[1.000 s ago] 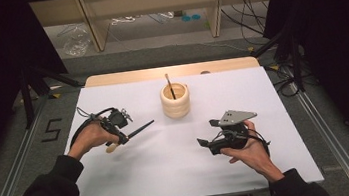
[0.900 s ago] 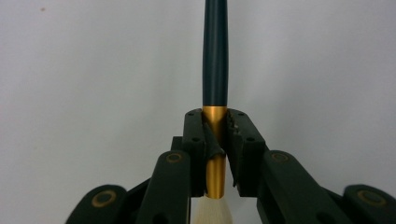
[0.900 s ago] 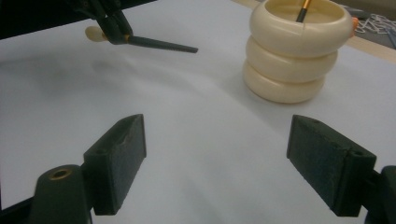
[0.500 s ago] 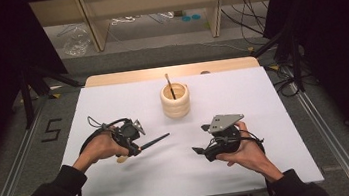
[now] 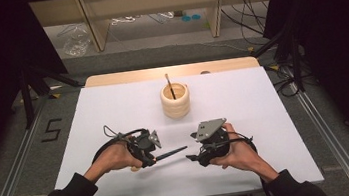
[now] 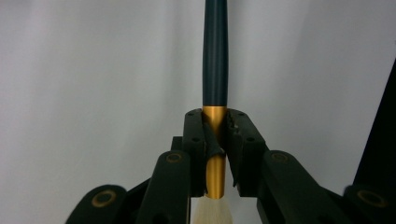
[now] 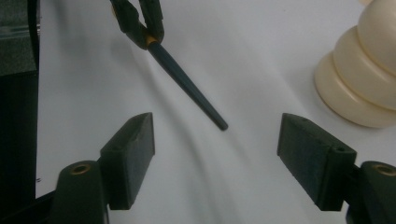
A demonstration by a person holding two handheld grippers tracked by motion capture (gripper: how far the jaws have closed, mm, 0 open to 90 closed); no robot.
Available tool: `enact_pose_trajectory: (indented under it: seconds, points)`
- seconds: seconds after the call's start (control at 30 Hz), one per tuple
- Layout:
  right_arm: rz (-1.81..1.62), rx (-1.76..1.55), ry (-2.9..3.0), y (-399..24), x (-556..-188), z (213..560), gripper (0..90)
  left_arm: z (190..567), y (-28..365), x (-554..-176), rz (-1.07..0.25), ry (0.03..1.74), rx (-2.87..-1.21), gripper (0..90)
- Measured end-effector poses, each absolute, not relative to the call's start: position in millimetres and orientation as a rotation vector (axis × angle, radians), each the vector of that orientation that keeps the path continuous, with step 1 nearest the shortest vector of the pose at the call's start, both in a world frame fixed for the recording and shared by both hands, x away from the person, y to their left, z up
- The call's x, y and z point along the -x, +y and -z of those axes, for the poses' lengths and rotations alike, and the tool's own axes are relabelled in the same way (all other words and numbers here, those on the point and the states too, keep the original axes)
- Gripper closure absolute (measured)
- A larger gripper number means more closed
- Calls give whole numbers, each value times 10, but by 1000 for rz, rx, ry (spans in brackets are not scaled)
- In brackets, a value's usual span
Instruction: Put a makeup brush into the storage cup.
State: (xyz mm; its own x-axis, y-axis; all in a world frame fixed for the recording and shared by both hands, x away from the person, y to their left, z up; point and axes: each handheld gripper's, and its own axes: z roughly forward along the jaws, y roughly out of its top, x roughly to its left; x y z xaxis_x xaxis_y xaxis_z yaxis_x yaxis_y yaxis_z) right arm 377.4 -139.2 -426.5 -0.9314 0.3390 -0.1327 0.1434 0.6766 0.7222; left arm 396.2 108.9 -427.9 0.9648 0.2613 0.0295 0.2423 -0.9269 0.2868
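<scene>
We have the brush (image 7: 187, 81) clamped in the left gripper (image 5: 149, 149), its handle offered to the wide-open right gripper (image 7: 217, 165), handover not yet made.

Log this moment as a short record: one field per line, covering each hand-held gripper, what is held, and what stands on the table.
left hand-held gripper: shut on the gold ferrule of a dark blue tapered-handle brush
brush direction: handle tip aimed toward the right hand-held gripper
right hand-held gripper: open, nothing between its jaws, brush tip just ahead of it
cream ribbed round holder: upright behind both grippers, a thin brown stick standing in it
surface: white table top
hands: one on each gripper
</scene>
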Motion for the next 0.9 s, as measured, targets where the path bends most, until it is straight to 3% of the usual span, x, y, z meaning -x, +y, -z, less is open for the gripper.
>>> enact_pose_trajectory:
  seconds: [0.37,0.7,0.8,0.9]
  points:
    - [-995,-217,2687,-1182,-3773,4333,447,4254,952,-3850,-66,295,-2830,783]
    - [-932,-115,2722,-1078,-3735,4363,502,4227,907,-3817,-31,283,-2807,783]
    - [-923,-71,2742,-1055,-3729,4391,579,4215,897,-3813,-17,281,-2799,783]
    - [-911,-49,2744,-1047,-3728,4402,597,4209,892,-3819,-7,276,-2798,783]
